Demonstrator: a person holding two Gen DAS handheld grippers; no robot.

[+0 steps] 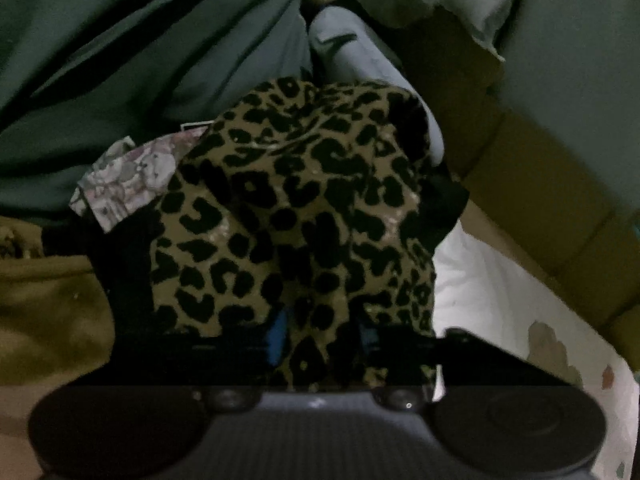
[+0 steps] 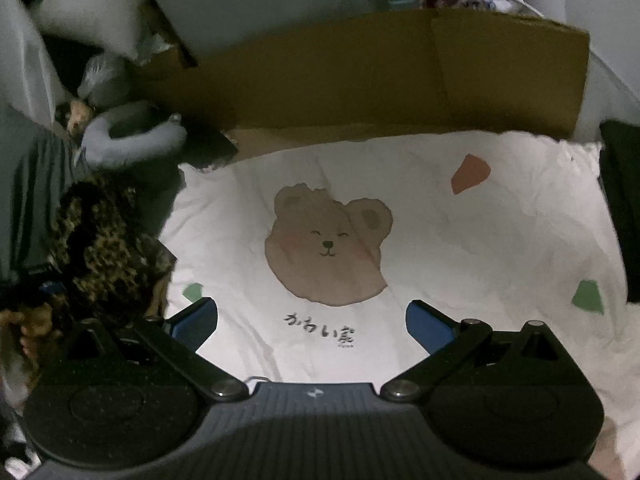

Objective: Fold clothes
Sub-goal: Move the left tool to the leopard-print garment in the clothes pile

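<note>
A leopard-print garment [image 1: 288,208] fills the middle of the left wrist view, bunched in a heap. My left gripper [image 1: 324,340] is shut on its near edge; a fold of the fabric sits between the blue pads [image 1: 280,336] and hides most of them. In the right wrist view the same garment [image 2: 104,248] lies at the left edge of a white sheet with a bear print [image 2: 460,240]. My right gripper [image 2: 312,324] hovers open over the sheet, with nothing between its blue pads [image 2: 196,320].
A cardboard box [image 2: 360,80] stands along the far side of the sheet. Dark green fabric [image 1: 120,60], a floral cloth [image 1: 128,176], mustard fabric [image 1: 40,312] and a grey-blue soft item [image 2: 132,136] crowd the left. A dark object [image 2: 620,208] sits at the right edge.
</note>
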